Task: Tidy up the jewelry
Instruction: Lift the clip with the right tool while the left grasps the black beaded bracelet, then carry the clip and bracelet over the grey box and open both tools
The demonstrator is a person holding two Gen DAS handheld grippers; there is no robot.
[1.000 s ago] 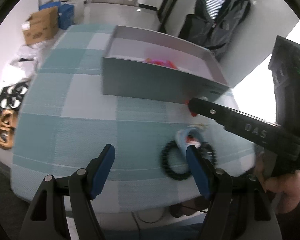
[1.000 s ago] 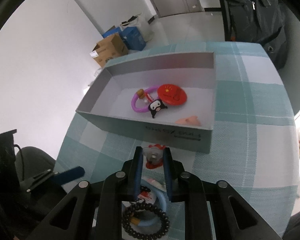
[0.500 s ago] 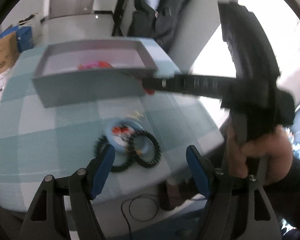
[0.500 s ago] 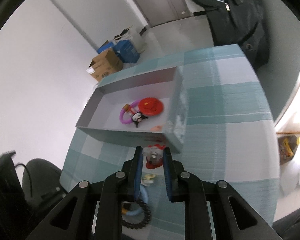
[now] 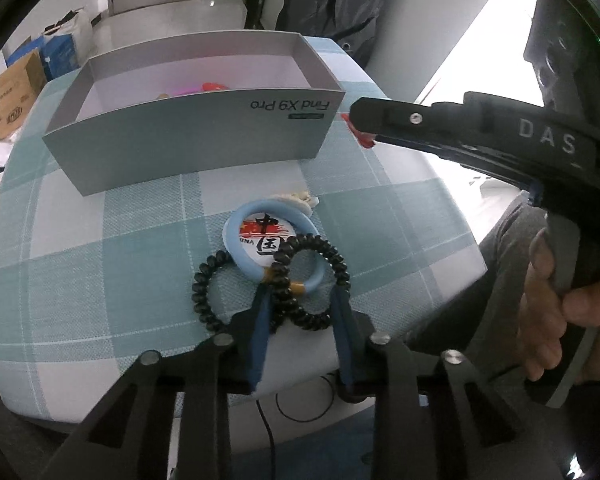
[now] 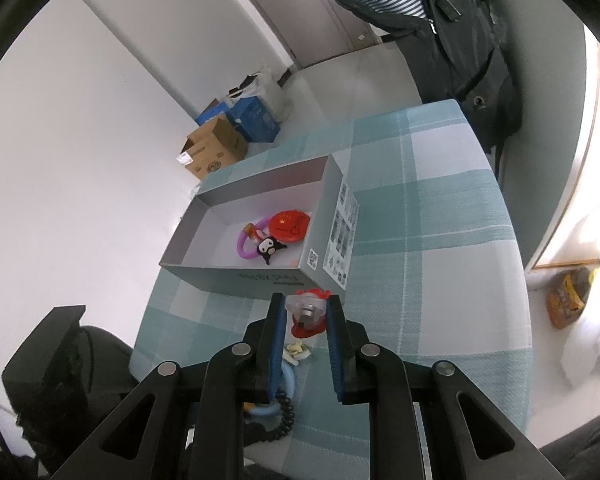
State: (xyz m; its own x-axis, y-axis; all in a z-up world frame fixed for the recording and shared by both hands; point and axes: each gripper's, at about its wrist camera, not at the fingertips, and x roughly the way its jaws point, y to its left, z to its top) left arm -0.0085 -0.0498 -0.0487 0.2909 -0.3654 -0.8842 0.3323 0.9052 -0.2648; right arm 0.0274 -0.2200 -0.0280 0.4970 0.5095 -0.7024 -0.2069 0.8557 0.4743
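Left wrist view: left gripper (image 5: 300, 304) at 6 o'clock, jaws just closed in around the black bead bracelet (image 5: 314, 280); whether the pads press it, cannot tell. A second bead bracelet (image 5: 204, 292) and a light blue ring (image 5: 276, 240) with a round badge (image 5: 266, 234) lie touching it on the checked table (image 5: 100, 260). Grey box (image 5: 196, 136) at 12 o'clock. Right gripper (image 5: 364, 124) comes in from 3 o'clock, hand (image 5: 552, 304) on its grip.

Right wrist view: right gripper (image 6: 305, 312) pinches a small red pin (image 6: 308, 314) just in front of the box (image 6: 260, 276). Purple ring (image 6: 248, 240), red disc (image 6: 290, 226) and black charm (image 6: 270, 246) lie inside.
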